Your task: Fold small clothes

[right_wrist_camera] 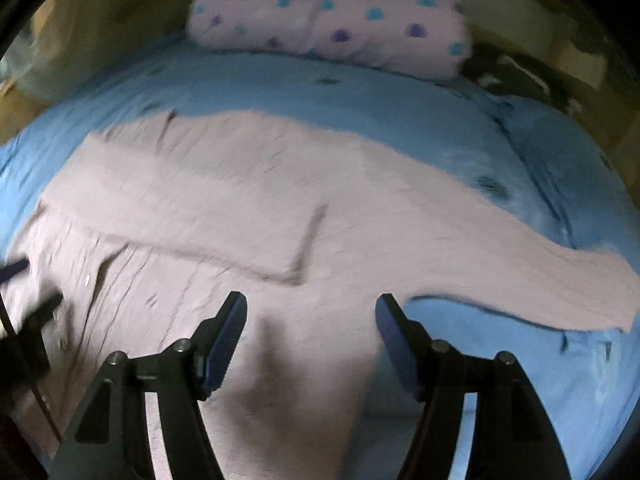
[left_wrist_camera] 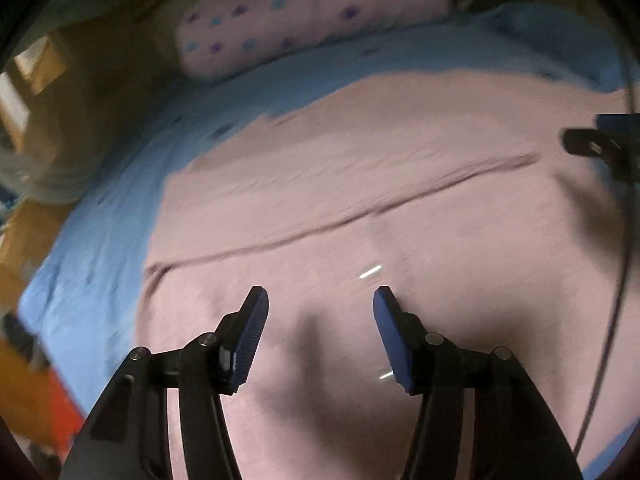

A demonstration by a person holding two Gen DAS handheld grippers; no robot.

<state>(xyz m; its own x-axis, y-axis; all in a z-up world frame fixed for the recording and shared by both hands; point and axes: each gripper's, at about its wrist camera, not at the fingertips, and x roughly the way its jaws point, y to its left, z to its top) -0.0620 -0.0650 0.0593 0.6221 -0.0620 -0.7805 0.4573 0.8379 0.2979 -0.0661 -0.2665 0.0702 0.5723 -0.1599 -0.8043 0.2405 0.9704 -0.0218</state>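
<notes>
A pale pink garment (left_wrist_camera: 360, 184) lies spread on the blue bed sheet (left_wrist_camera: 100, 220), with one part folded over so an edge runs across its middle. In the right wrist view the garment (right_wrist_camera: 224, 208) has a sleeve reaching out to the right (right_wrist_camera: 580, 292). My left gripper (left_wrist_camera: 320, 308) is open and empty just above the garment's near part. My right gripper (right_wrist_camera: 312, 316) is open and empty above the garment near the sleeve's base. The right gripper shows at the right edge of the left wrist view (left_wrist_camera: 592, 144); the left gripper shows blurred at the left edge of the right wrist view (right_wrist_camera: 28, 320).
A pink pillow with blue and purple spots (right_wrist_camera: 332, 20) lies at the far end of the bed, also in the left wrist view (left_wrist_camera: 304, 20). A black cable (left_wrist_camera: 616, 280) hangs at the right. Wooden furniture (left_wrist_camera: 36, 80) and an orange item (left_wrist_camera: 40, 392) are off the bed's left side.
</notes>
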